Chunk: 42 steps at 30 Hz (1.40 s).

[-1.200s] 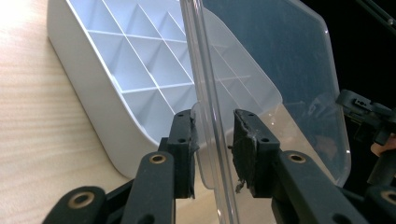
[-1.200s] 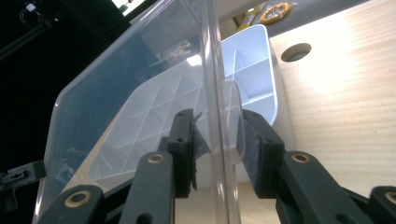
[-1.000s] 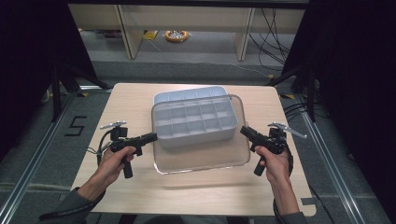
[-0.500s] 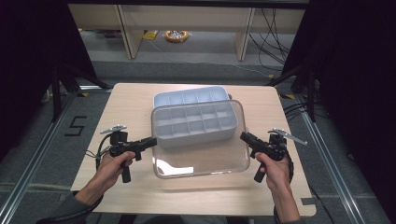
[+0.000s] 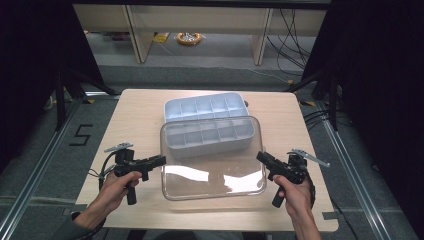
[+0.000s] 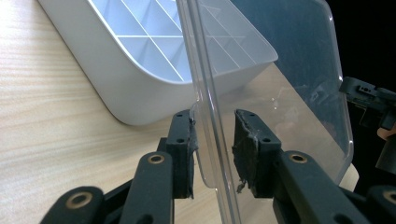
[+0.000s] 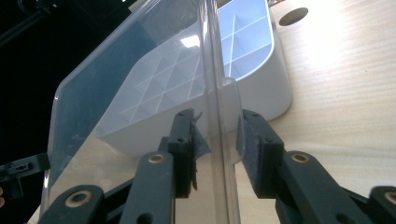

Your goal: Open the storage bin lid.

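Observation:
A clear plastic lid hangs tilted over the front of a white compartmented tray on the wooden table. My left gripper is shut on the lid's left edge and my right gripper on its right edge. In the left gripper view the lid's rim runs between the pads of the left gripper, with the tray behind. The right gripper view shows the right gripper clamped on the lid in front of the tray. The tray's compartments look empty.
The table's front edge lies just below both hands. A round hole sits in the tabletop beyond the tray. A floor mark "5" lies left of the table, and black stands and cables crowd the right.
Both grippers have drawn the lid toward the person, so the tray's back row of compartments is uncovered. The tray has stayed in place.

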Motion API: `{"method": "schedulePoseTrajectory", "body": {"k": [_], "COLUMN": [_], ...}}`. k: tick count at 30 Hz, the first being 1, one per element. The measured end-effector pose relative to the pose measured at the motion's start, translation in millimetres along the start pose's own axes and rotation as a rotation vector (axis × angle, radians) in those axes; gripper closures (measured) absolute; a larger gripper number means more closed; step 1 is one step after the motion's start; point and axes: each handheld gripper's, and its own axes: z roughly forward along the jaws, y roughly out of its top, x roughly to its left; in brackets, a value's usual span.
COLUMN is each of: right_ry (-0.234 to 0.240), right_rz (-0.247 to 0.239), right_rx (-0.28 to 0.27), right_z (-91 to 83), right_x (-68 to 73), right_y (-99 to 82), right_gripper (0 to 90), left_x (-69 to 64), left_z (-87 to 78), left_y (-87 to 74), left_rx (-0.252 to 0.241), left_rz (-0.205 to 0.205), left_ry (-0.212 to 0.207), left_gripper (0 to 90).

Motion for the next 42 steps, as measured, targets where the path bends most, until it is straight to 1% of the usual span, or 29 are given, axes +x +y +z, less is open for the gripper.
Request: {"method": "schedulePoseTrajectory", "body": {"k": [2, 5, 6, 8, 11, 12, 14, 17, 18, 20, 21, 22, 23, 24, 25, 26, 27, 29, 31, 32, 33, 34, 36, 37, 38, 39, 40, 41, 42], "right_ry": [0.002, 0.017, -0.008, 0.0, -0.009, -0.005, -0.003, 0.008, -0.009, -0.008, 0.0, -0.021, -0.021, -0.001, -0.001, 0.005, -0.017, -0.022, 0.0, -0.018, 0.002, 0.001, -0.018, -0.018, -0.025, -0.025, -0.017, -0.013, -0.024], "right_rz": [-0.007, 0.0, 0.0, 0.0, 0.024, -0.004, 0.002, 0.011, 0.01, 0.0, 0.046, 0.006, 0.006, 0.014, 0.014, 0.01, 0.008, 0.007, 0.013, 0.016, 0.015, 0.012, 0.016, 0.016, 0.007, 0.007, 0.058, 0.068, 0.014], "right_rx": [-0.007, -0.008, 0.007, 0.0, 0.009, 0.005, 0.008, 0.015, 0.021, 0.022, 0.033, 0.034, 0.034, 0.03, 0.03, 0.032, 0.04, 0.045, 0.032, 0.048, 0.04, 0.043, 0.059, 0.061, 0.072, 0.072, 0.084, 0.089, 0.085], "right_z": [-3.1, -5.2, -6.6, -9.4, -12.4, -13.8, -14.6, -17.9, -18.3, -19.1, -20.8, -20.5, -20.5, -21.7, -21.7, -22.3, -23.2, -24.0, -23.8, -25.2, -25.2, -25.4, -25.6, -25.2, -24.2, -24.2, -24.2, -24.6, -24.7], "right_x": [-0.5, -1.3, -0.5, -2.4, -1.9, -3.7, -3.7, -4.4, -4.5, -5.9, -2.7, -5.9, -5.9, -7.2, -7.2, -7.4, -7.3, -7.3, -7.8, -7.7, -8.9, -9.4, -9.3, -9.7, -11.3, -11.3, -9.3, -8.9, -13.3], "right_y": [-4.1, -7.1, -8.3, -12.9, -16.5, -19.2, -20.7, -26.9, -28.0, -29.3, -30.7, -34.0, -34.0, -37.3, -37.3, -38.4, -41.0, -42.7, -44.2, -45.0, -46.9, -47.9, -50.7, -51.7, -55.0, -55.0, -57.2, -57.5, -58.1], "right_gripper": [67.8, 67.8, 67.8, 67.8, 67.7, 67.7, 67.7, 67.7, 67.7, 67.7, 67.6, 67.6, 67.6, 67.6, 67.6, 67.6, 67.6, 67.6, 67.7, 67.8, 67.8, 67.7, 67.7, 67.7, 67.5, 67.5, 67.0, 66.9, 66.7], "left_x": [0.2, -1.2, -0.9, -3.1, -3.8, -5.6, -3.9, -4.8, -3.4, -4.3, -4.9, -4.0, -4.0, -4.9, -4.5, -5.4, -4.9, -5.0, -5.0, -3.0, -3.7, -3.5, -2.0, -0.1, -1.3, -1.3, -1.6, -2.1, -2.6], "left_z": [-1.9, -1.6, -2.6, -2.4, -4.8, -4.8, -6.4, -7.1, -8.6, -7.8, -7.9, -8.3, -8.3, -7.2, -7.4, -7.2, -7.3, -7.6, -7.2, -8.3, -7.2, -6.8, -5.9, -6.9, -4.5, -4.2, -3.6, -3.2, -2.6], "left_y": [-3.3, -6.4, -8.3, -11.1, -14.8, -16.7, -19.1, -23.9, -26.2, -28.3, -30.7, -33.3, -33.3, -35.2, -36.1, -37.2, -38.9, -40.3, -42.0, -42.6, -42.8, -43.8, -45.2, -46.0, -47.3, -47.9, -49.2, -49.9, -51.0], "left_rx": [0.021, 0.02, 0.031, 0.022, 0.035, 0.026, 0.044, 0.048, 0.067, 0.056, 0.058, 0.074, 0.074, 0.067, 0.074, 0.071, 0.07, 0.078, 0.07, 0.086, 0.081, 0.086, 0.095, 0.117, 0.099, 0.101, 0.109, 0.105, 0.102], "left_rz": [0.015, -0.001, 0.012, -0.001, 0.015, -0.005, 0.01, 0.0, 0.018, 0.006, 0.01, 0.016, 0.016, -0.006, 0.0, -0.009, -0.002, 0.003, -0.008, 0.016, 0.0, -0.005, 0.005, 0.029, 0.011, 0.016, 0.015, 0.017, 0.015], "left_ry": [0.0, -0.005, -0.005, -0.009, -0.013, -0.013, -0.027, -0.027, -0.025, -0.026, -0.016, -0.019, -0.019, -0.027, -0.027, -0.012, -0.011, -0.007, -0.01, -0.009, -0.015, -0.016, -0.009, 0.005, 0.005, 0.008, 0.01, 0.02, 0.021], "left_gripper": [67.5, 67.5, 67.5, 67.4, 67.3, 67.2, 67.2, 67.2, 67.2, 67.2, 67.2, 67.1, 67.2, 67.1, 67.1, 67.1, 67.2, 67.2, 67.2, 67.3, 67.3, 67.3, 67.2, 67.2, 67.1, 67.1, 67.1, 67.1, 67.1]}}
